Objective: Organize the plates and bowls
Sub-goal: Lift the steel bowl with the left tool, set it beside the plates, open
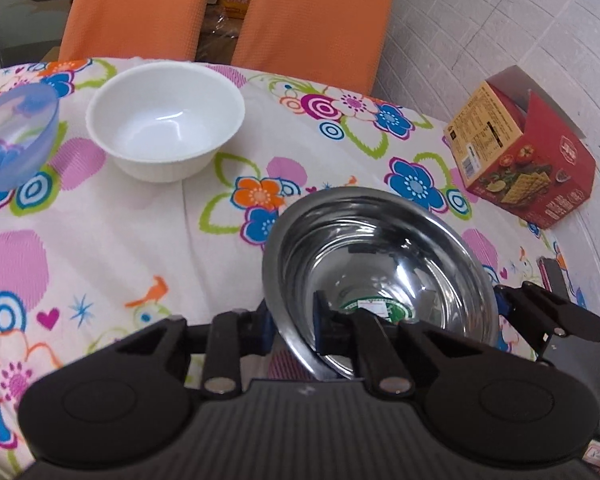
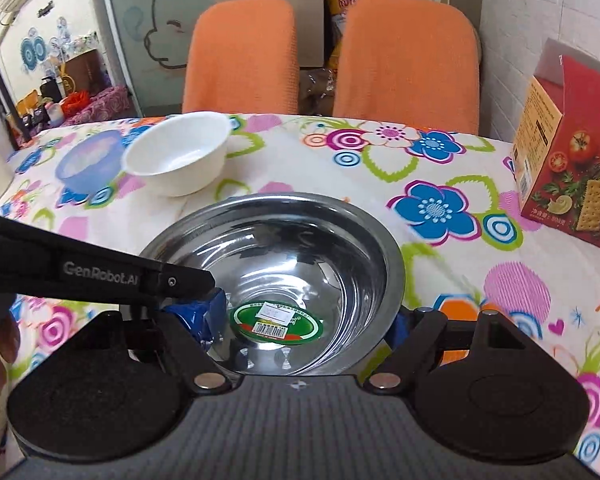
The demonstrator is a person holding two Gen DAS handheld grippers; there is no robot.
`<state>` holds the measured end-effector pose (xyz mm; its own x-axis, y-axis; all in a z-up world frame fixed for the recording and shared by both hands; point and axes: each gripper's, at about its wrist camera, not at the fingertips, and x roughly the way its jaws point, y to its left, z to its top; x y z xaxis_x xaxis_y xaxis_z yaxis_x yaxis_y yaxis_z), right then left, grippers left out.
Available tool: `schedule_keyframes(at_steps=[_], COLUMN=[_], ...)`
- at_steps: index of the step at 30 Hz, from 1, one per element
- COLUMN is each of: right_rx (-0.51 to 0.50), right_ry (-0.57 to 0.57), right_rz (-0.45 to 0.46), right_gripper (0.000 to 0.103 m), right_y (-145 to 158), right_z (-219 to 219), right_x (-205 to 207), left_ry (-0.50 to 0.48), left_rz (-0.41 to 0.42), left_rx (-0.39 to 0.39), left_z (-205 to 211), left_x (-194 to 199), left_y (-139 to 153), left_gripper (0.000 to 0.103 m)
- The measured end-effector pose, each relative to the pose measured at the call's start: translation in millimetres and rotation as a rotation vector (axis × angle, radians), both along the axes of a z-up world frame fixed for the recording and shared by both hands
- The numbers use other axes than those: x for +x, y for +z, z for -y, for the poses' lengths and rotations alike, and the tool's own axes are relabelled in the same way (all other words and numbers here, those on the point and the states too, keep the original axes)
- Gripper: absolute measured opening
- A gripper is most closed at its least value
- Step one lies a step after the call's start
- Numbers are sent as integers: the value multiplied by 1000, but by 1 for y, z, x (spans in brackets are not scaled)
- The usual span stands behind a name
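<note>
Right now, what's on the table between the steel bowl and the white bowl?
Nothing: only bare flowered tablecloth lies between the steel bowl and the white bowl, clearest in the right wrist view.

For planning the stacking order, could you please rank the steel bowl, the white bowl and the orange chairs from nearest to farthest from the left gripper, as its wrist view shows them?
1. Steel bowl: at the left gripper, rim between its fingers.
2. White bowl: farther, left of centre.
3. Orange chairs: beyond the table's far edge.
</note>
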<state>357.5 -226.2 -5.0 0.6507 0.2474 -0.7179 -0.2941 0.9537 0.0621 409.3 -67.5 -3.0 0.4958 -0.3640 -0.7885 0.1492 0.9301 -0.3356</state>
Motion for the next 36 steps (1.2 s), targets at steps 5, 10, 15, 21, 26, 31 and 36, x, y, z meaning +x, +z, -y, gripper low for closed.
schedule_keyframes(at_steps=[5, 10, 15, 21, 26, 31, 36], right_rx=[19, 41, 13, 32, 67, 78, 127], right_ry=[28, 31, 9, -22, -22, -58, -127], right_rz=[16, 35, 80, 69, 42, 51, 133], right_gripper=[67, 67, 68, 68, 68, 66, 67], right_y=[-7, -16, -21, -28, -28, -20, 6], right_z=[-18, -34, -43, -38, -38, -27, -4], right_x=[-55, -111, -145, -153, -150, -157, -169], left_ry=[-56, -110, -148, -175, -169, -165, -125], left_rz=[24, 25, 25, 66, 81, 121, 158], left_rx=[44, 54, 45, 69, 104, 82, 53], left_z=[-17, -34, -38, -33, -30, -37, -55], left_x=[-62, -116, -140, -149, -143, -145, -147], left_y=[2, -6, -14, -16, -15, -4, 15], left_gripper=[7, 7, 7, 7, 8, 47, 55])
